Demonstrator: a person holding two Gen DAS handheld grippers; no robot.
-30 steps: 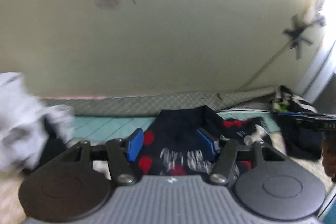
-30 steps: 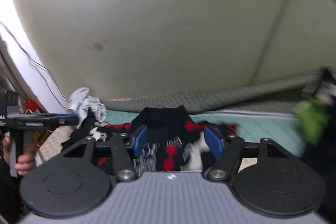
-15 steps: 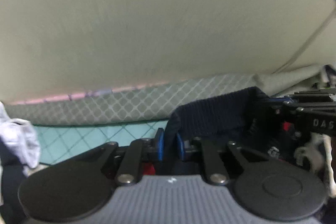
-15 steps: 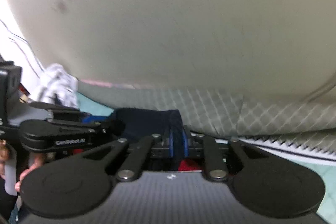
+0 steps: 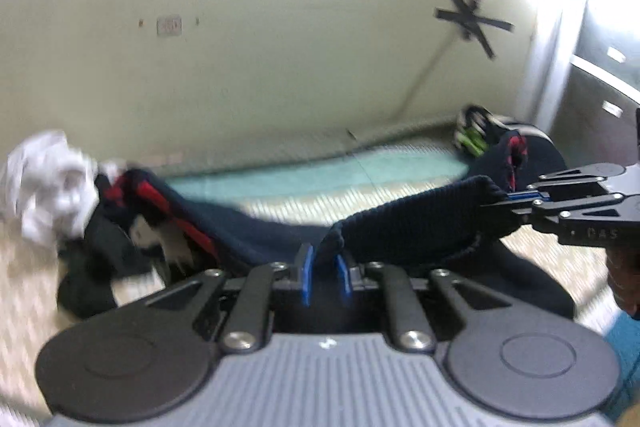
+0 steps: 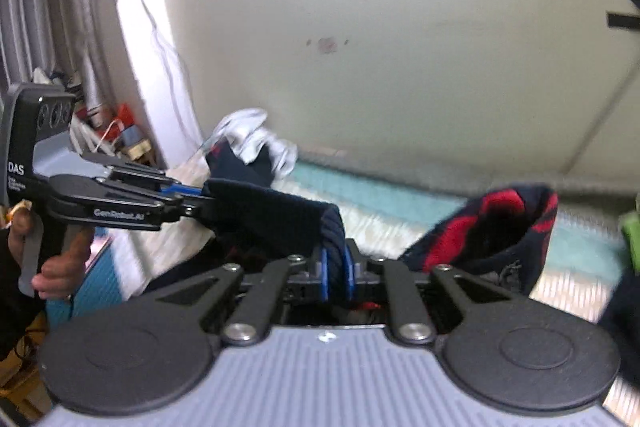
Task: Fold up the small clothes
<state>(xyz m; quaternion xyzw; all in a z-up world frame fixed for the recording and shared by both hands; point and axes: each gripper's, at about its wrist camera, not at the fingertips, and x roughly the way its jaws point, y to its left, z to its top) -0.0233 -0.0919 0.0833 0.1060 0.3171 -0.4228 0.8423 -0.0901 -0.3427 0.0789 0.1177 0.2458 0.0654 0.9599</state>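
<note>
Since a second earlier, both my grippers had closed from a wide stance over the dark patterned garment onto its ribbed navy edge, and I had swung them apart, lifting that edge off the bed.

In the left wrist view, my left gripper was narrowed down with its blue pads pinching the ribbed band of the navy garment. The band ran taut to the right, where my right gripper clamped its other end, and the rest of the cloth, with red and white patches, trailed down to the left onto the bed. A crumpled white cloth lay at the far left, beside the trailing part. A dark pile with green sat by the wall, well apart.

In the right wrist view, my right gripper was likewise nearly closed on the thick ribbed edge of the navy garment, and the left gripper, held in my left hand, gripped the same band at the left. A red-lined part of the garment sagged to the right.

To do this step well, I judged I should keep the band level and evenly stretched, let the body hang free of the white cloth, then lay it flat on the bed before folding.
</note>
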